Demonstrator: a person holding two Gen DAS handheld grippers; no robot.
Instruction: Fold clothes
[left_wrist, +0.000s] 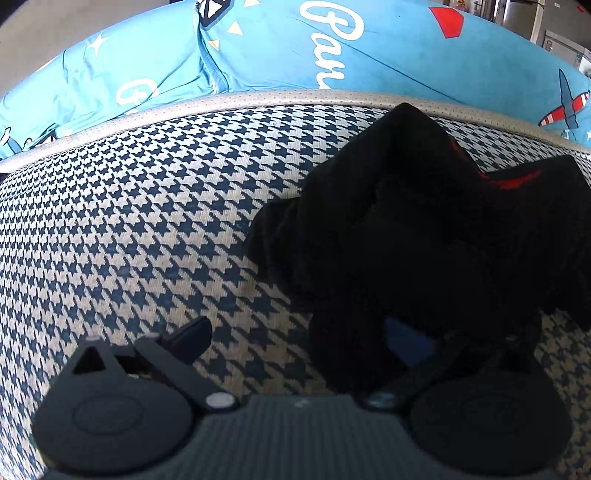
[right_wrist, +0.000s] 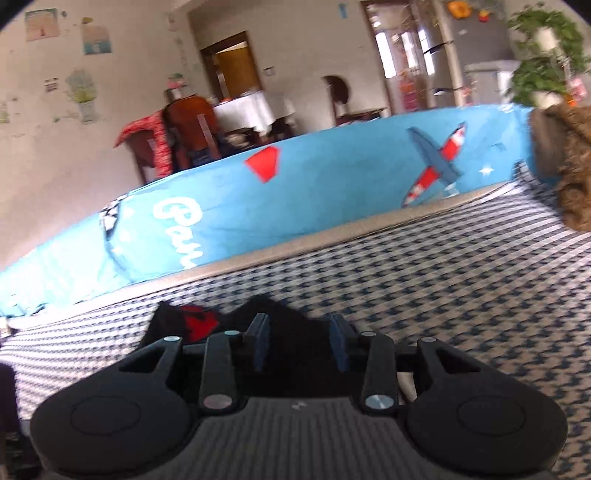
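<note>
Black garment (left_wrist: 424, 229): one, crumpled on houndstooth cushion (left_wrist: 129, 221).

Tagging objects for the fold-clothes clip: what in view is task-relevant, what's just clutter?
Job:
black garment with red print
left hand-held gripper, open
right hand-held gripper, open
houndstooth surface

Lying about:
blue airplane-print bedding
brown fuzzy item
wooden chair
potted plant

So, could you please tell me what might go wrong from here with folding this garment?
The black garment is bunched in a heap on the houndstooth surface, so a fold now may trap creases. It also drapes over one side of the left tool, so it could snag there. The right tool looks open, so lifting might drop the cloth.
</note>
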